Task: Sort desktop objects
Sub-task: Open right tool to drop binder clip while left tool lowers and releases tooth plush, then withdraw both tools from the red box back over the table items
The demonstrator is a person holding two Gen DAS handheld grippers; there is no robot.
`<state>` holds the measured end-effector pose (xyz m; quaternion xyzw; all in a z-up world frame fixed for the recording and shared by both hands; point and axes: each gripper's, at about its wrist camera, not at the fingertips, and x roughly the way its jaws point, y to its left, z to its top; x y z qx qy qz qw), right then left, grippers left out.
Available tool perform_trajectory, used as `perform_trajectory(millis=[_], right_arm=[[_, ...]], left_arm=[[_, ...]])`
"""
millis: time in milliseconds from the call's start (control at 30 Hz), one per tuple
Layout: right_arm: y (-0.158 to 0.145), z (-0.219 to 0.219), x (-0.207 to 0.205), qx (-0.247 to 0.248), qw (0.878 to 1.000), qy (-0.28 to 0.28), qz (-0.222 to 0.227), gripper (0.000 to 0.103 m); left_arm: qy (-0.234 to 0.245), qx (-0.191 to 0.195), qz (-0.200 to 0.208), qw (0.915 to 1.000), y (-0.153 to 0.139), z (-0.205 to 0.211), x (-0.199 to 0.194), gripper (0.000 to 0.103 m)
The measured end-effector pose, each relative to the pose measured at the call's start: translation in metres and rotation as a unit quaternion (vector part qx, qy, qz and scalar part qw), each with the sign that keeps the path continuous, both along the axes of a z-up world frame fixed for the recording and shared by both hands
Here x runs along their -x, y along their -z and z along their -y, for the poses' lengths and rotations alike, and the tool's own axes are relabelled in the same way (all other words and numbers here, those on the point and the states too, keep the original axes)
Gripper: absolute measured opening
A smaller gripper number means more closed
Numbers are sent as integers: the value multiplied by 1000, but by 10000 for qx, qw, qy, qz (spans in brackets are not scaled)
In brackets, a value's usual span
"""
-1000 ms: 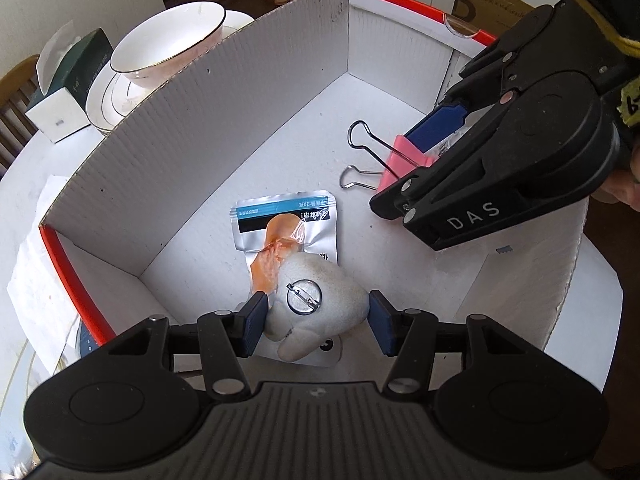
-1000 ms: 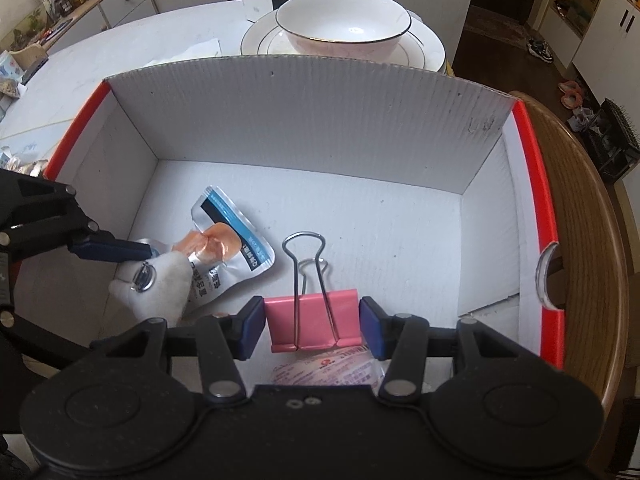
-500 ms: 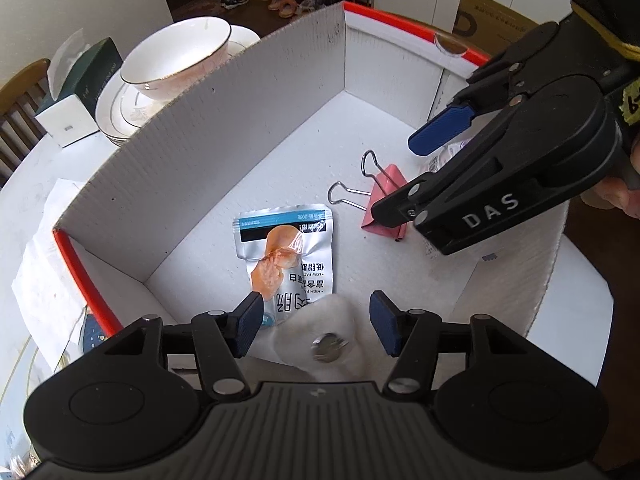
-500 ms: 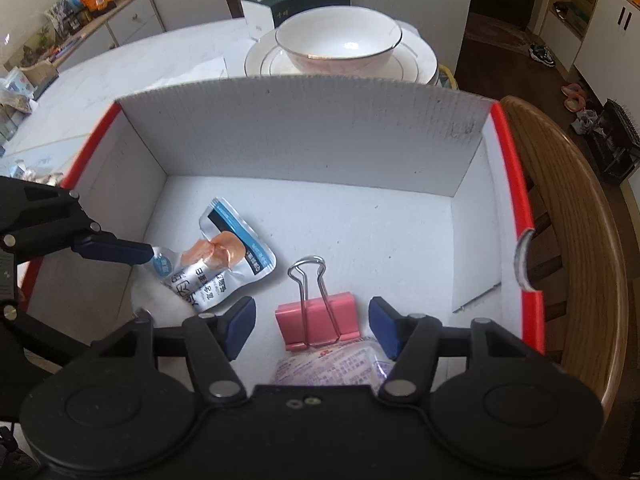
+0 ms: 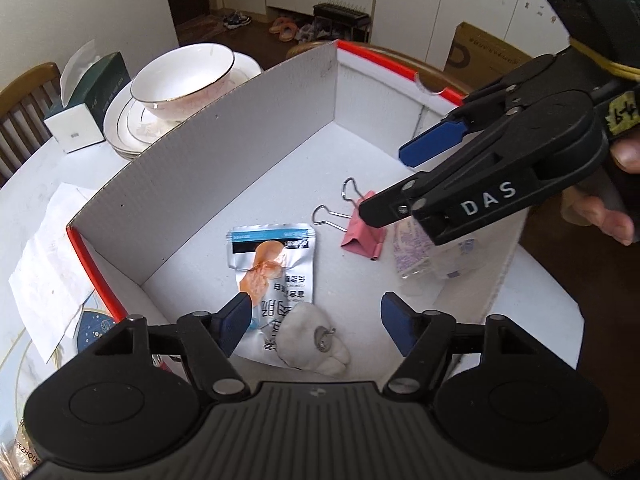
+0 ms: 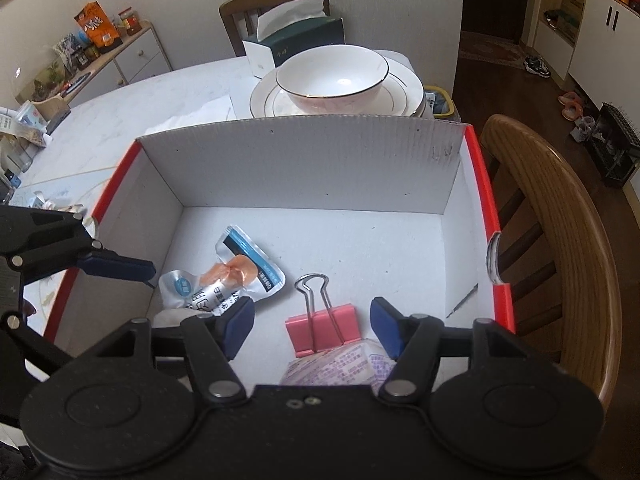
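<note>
Below the opening, empty right gripper (image 6: 312,326) — pink binder clip (image 6: 321,329), untouched.

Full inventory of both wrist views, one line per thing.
box: 1, white with red rim, on the table
snack pouch: 1, silver and blue, box floor
binder clip: 1, pink, box floor
plush: 1, white with a metal pin, partly on the pouch
clear packet: 1, purple print, box floor beside the clip
bowl: 1, white, on stacked plates behind the box
tissue box: 1, dark green
chairs: 2, wood
left gripper: jaws opening, above the plush
right gripper: jaws opening, above the clip
</note>
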<state>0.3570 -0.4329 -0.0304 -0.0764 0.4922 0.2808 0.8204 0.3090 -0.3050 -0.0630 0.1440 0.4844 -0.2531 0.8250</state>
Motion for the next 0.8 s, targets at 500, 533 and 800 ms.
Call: perform_trajectory(millis=[500, 533, 800], right_arm=[[-22, 4, 21, -347, 9986, 245, 305, 68], [-23, 4, 24, -378, 9985, 244, 316, 68], [-41, -7, 45, -583, 9967, 271, 487, 69]], left_arm=[[-158, 489, 392, 9979, -31, -18, 31, 89], [-178, 514, 422, 9976, -33, -20, 33, 89], [-395, 496, 781, 9949, -49, -41, 53, 89]])
